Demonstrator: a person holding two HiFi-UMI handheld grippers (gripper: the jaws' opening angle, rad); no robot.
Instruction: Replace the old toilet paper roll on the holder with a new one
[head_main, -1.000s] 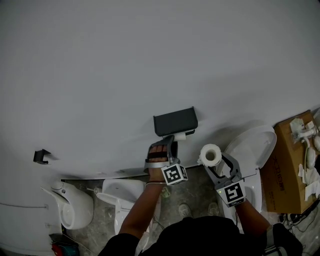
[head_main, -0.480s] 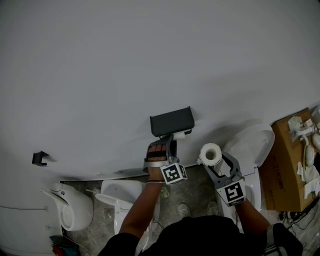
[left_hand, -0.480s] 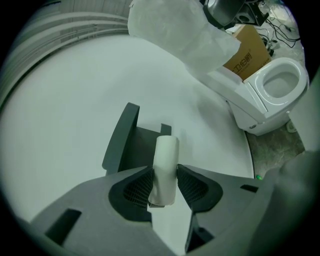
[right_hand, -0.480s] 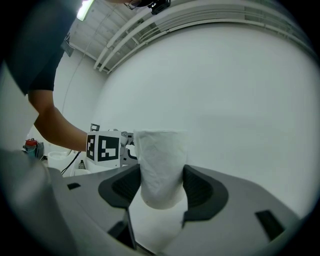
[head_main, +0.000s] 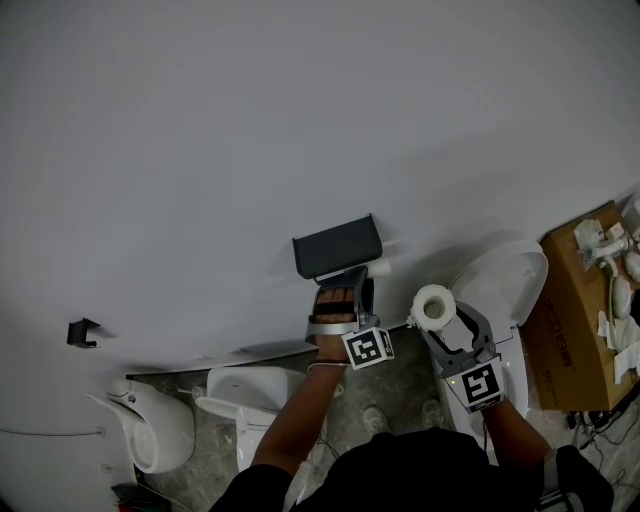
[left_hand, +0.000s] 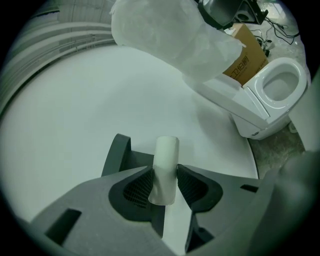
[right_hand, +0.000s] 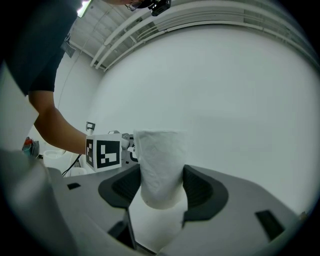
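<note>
A dark grey holder (head_main: 335, 245) hangs on the white wall. My left gripper (head_main: 355, 285) is just below its right end, shut on the old pale cardboard core (head_main: 378, 267), which pokes out to the right of the holder. In the left gripper view the core (left_hand: 165, 165) is pinched between the jaws of the left gripper (left_hand: 165, 179), with the holder (left_hand: 117, 150) behind on the left. My right gripper (head_main: 440, 318) is further right, shut on the new white paper roll (head_main: 433, 305). That roll (right_hand: 160, 165) stands upright in the right gripper (right_hand: 161, 186).
A white toilet (head_main: 505, 285) stands against the wall on the right, with a cardboard box (head_main: 580, 310) of fittings beyond it. Two more white fixtures (head_main: 150, 430) (head_main: 250, 395) sit on the floor at lower left. A small black hook (head_main: 82, 331) is on the wall at left.
My left gripper has slid right with the core, away from under the holder. The right gripper with the new roll has shifted slightly right too.
</note>
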